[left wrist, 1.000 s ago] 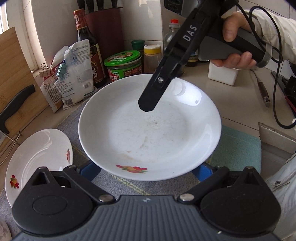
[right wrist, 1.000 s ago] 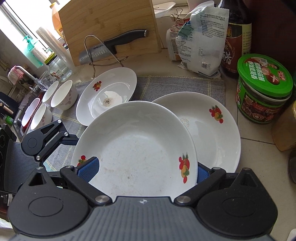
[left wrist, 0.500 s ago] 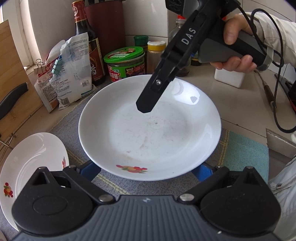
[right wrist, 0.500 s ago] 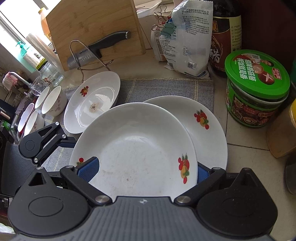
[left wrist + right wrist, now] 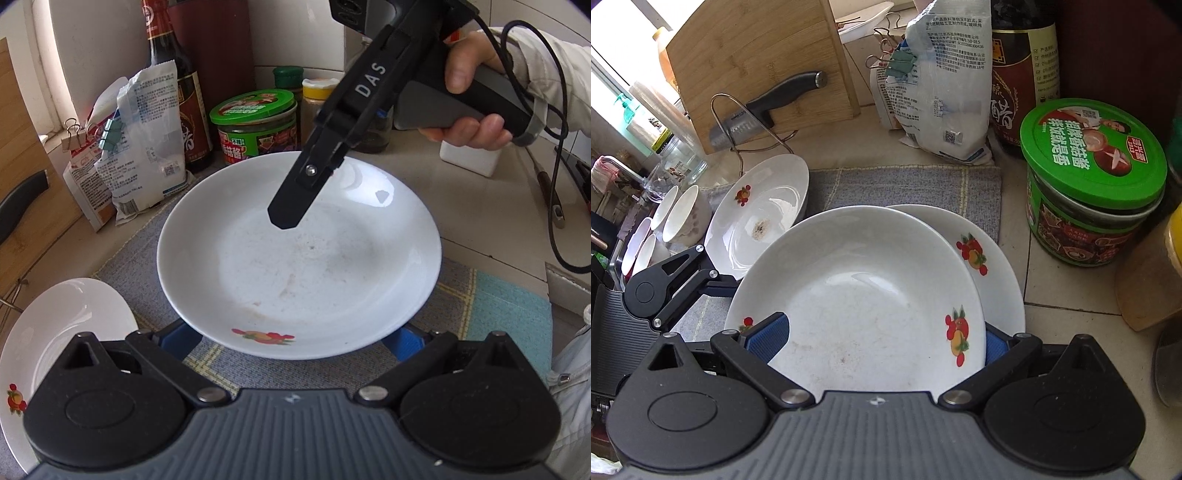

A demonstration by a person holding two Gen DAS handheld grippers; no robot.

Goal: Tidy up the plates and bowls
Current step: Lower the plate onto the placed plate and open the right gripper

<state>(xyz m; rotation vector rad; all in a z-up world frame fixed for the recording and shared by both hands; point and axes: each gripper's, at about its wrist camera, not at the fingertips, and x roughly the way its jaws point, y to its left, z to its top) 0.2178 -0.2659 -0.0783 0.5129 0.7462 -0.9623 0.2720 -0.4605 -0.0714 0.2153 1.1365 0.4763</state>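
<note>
Top plate [image 5: 857, 295]: white, deep, round, red-and-yellow fruit prints on the rim, faint brown specks and smears in the well. It sits tilted, low over the lower plate [image 5: 1001, 280], which has the same white glaze and fruit print and pokes out on the far right side. Can't tell if the two rims touch.

Right gripper [image 5: 881, 341]: blue pads set wide. The left pad lies over the near-left rim, the right pad is tucked under the near-right rim, and the top plate is wedged between them.

Left gripper [image 5: 291, 341]: also wide, both blue pads under the near rim of the top plate. Can't tell whether it actually grips or only sits beneath.

Both plates are over the grey woven mat [image 5: 905, 184]. The lower plate's right edge hangs past the mat onto the tiled counter [image 5: 1071, 295].

Third plate [image 5: 764, 214]: same pattern with a dark crumb patch in the middle, on the left end of the mat just beyond the left gripper. White bowls [image 5: 683, 214] are clustered just left of it.

Room: the right side is tight, with a green-lidded jar [image 5: 1093, 147] near the lower plate's edge. A flour-type bag [image 5: 945, 92] and a dark sauce bottle [image 5: 1023, 74] stand behind the mat. A bare strip of mat lies between the plates and the bag. A cutting board [image 5: 757, 55] with a knife [image 5: 768, 107] stands back left
</note>
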